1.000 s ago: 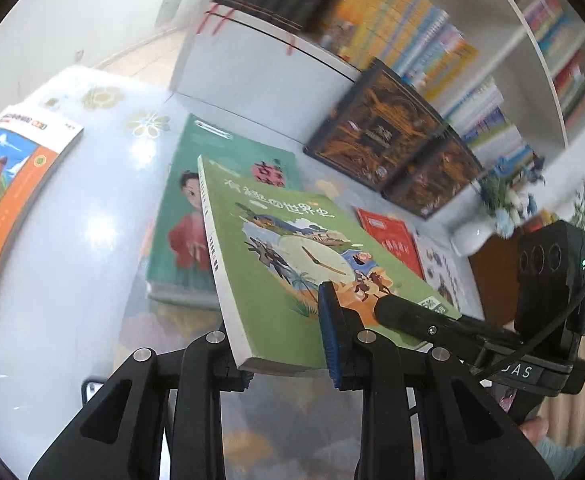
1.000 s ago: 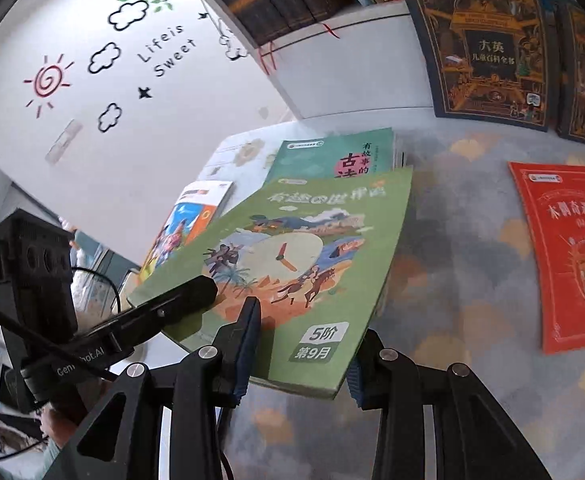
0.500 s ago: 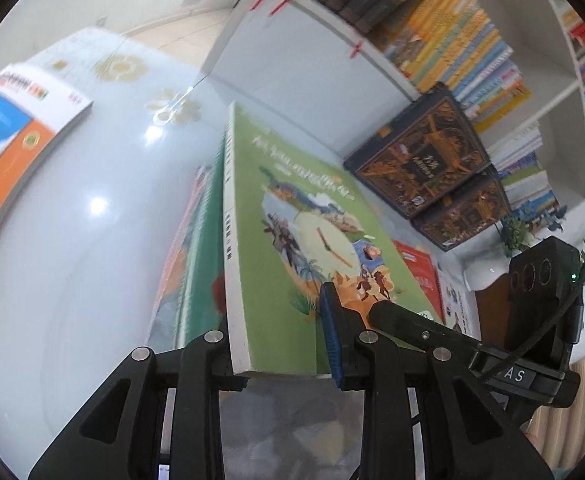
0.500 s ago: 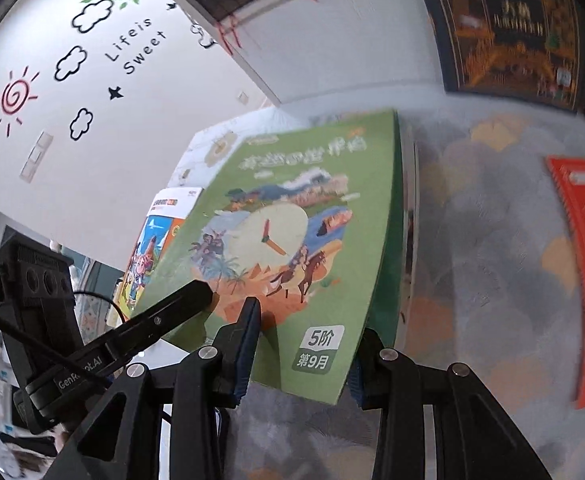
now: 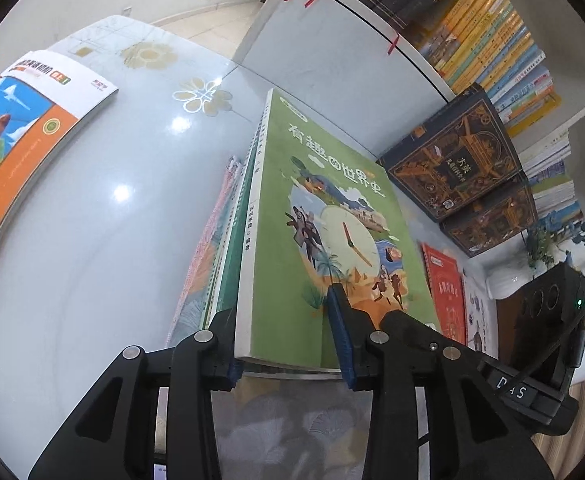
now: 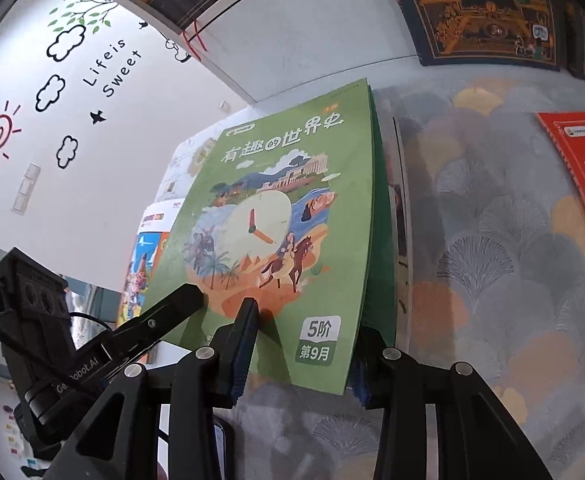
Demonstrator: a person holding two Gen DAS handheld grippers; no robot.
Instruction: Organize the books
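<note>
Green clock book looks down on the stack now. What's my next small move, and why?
Probably finish opening both grippers and draw them straight back. The green clock book lies flat on the darker green book; the left gripper and right gripper, jaws just opening, straddle its near corners, so lifting would drag it askew.

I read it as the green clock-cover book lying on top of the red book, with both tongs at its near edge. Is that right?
Not quite. The green clock-cover book lies on a dark green book, as the left wrist view shows. The red book lies apart on the table. The left tongs and right tongs are at its near edge.
</note>
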